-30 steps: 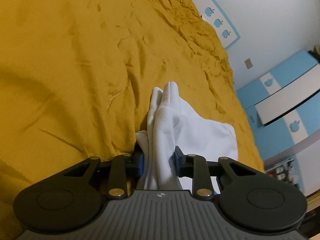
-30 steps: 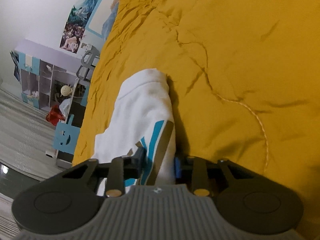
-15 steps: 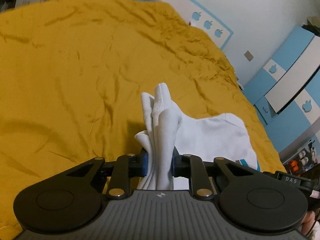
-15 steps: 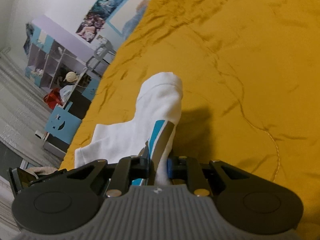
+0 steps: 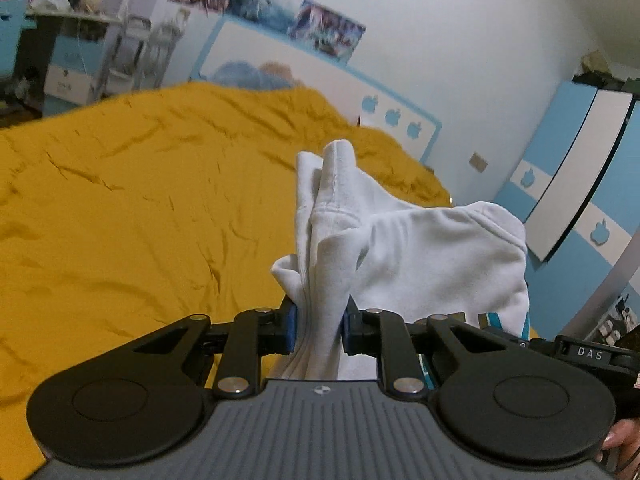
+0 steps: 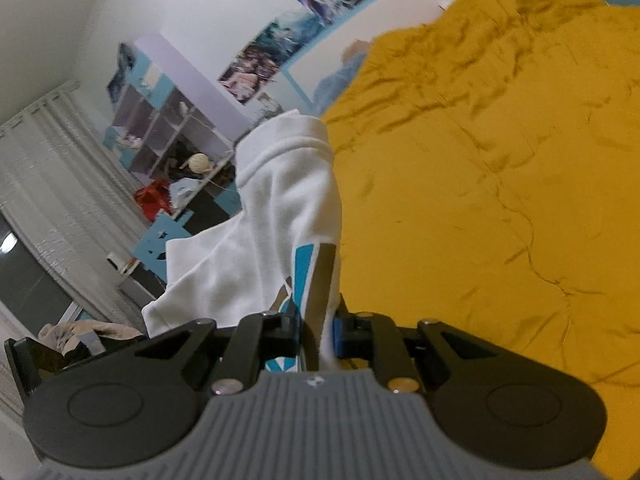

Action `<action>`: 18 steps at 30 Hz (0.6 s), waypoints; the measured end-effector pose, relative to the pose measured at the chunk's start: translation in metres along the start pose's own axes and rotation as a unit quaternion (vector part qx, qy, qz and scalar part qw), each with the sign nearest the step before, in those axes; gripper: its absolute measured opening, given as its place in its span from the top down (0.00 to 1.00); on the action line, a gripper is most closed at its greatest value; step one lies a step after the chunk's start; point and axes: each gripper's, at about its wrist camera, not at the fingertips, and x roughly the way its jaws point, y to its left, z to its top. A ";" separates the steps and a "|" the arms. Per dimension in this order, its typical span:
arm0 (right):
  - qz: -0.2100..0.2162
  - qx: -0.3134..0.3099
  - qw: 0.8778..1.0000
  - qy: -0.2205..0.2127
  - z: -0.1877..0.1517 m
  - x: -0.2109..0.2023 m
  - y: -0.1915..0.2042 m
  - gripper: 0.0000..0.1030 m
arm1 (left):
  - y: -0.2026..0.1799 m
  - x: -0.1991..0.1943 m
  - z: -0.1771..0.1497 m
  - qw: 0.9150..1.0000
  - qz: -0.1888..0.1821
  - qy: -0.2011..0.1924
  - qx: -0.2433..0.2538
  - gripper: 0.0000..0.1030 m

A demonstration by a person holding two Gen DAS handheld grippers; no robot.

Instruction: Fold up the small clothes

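A small white garment (image 5: pixel 420 256) with a blue and brown print (image 6: pixel 312 276) hangs in the air between both grippers, above the bed's yellow cover (image 5: pixel 132 216). My left gripper (image 5: pixel 319 326) is shut on a bunched white edge of it. My right gripper (image 6: pixel 318 330) is shut on the printed side; a white cuff (image 6: pixel 288 152) stands up beyond its fingers. The garment's lower part is hidden behind the gripper bodies.
The wrinkled yellow cover (image 6: pixel 500 184) fills the space below. A headboard with blue apple shapes (image 5: pixel 392 116) and a wall with posters (image 5: pixel 264 0) lie beyond. Blue-and-white wardrobe doors (image 5: pixel 572 184) stand right. Shelves with clutter (image 6: pixel 168 132) and a curtain (image 6: pixel 52 184) stand left.
Both grippers have lifted and tilted up with the garment, which has come off the cover. The views now show the walls and furniture instead of mostly bedding.
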 end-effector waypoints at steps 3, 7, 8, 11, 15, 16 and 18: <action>0.012 -0.021 1.000 -0.012 -0.009 -0.029 0.020 0.91 | -0.016 -0.032 -0.005 1.000 0.002 -0.026 0.004 0.78; 0.025 -0.037 0.999 -0.031 -0.020 -0.075 0.039 0.91 | -0.039 -0.066 -0.011 0.999 -0.008 -0.048 0.006 0.78; 0.028 -0.038 0.998 -0.035 -0.023 -0.088 0.042 0.91 | -0.044 -0.074 -0.013 0.999 -0.012 -0.053 0.009 0.78; 0.033 -0.044 0.997 -0.047 -0.032 -0.126 0.049 0.91 | -0.057 -0.095 -0.020 0.998 -0.028 -0.063 0.011 0.78; 0.035 -0.050 0.996 -0.065 -0.047 -0.177 0.055 0.91 | -0.074 -0.117 -0.032 0.996 -0.051 -0.067 0.014 0.79; 0.034 -0.051 0.996 -0.067 -0.051 -0.189 0.055 0.91 | -0.079 -0.122 -0.036 0.996 -0.056 -0.065 0.015 0.79; 0.031 -0.051 0.996 -0.066 -0.058 -0.210 0.054 0.91 | -0.083 -0.127 -0.041 0.996 -0.063 -0.060 0.015 0.79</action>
